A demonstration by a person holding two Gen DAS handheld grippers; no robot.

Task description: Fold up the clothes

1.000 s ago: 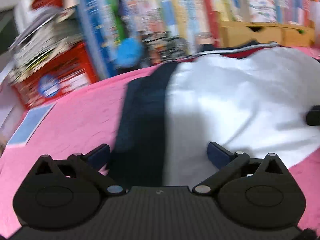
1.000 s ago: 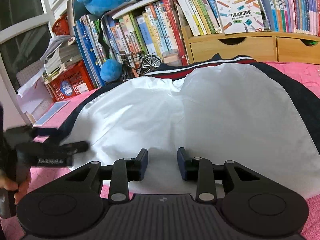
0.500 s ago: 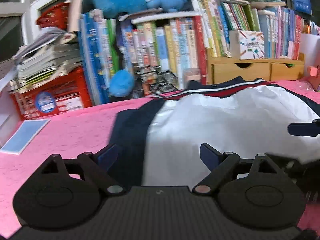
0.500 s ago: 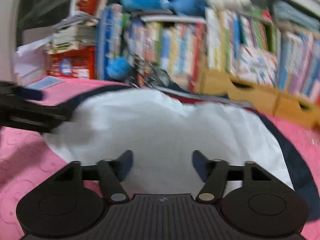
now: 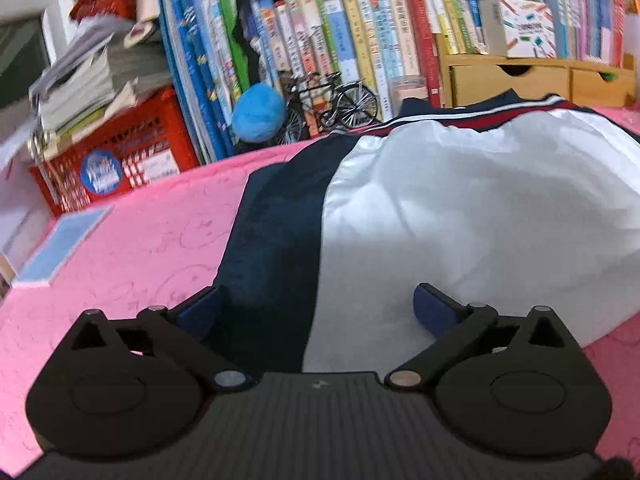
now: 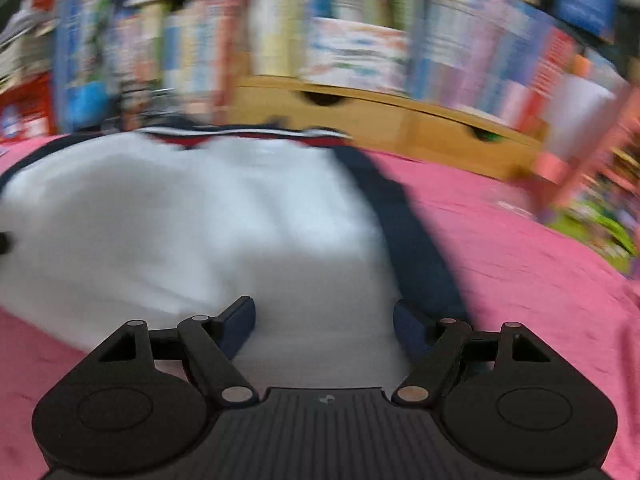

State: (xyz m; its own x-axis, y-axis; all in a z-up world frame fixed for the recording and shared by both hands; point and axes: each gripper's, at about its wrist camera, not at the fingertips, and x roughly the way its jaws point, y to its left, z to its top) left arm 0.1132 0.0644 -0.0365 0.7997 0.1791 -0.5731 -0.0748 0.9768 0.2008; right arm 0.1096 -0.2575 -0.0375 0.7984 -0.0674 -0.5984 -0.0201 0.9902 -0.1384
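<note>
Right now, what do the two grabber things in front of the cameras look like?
Both look alike. The left gripper and right gripper are black plastic, each with a ribbed black body bearing a tiny pale mark, two rounded wing-shaped plates with round discs, silver pivot pins, and thin black link bars ending in dark blue pads. No cables or sleeves show.

Upright books (image 5: 352, 36), a red crate (image 5: 116, 148), a model bicycle (image 5: 332, 100) behind a pink cloth (image 5: 140, 240).
</note>
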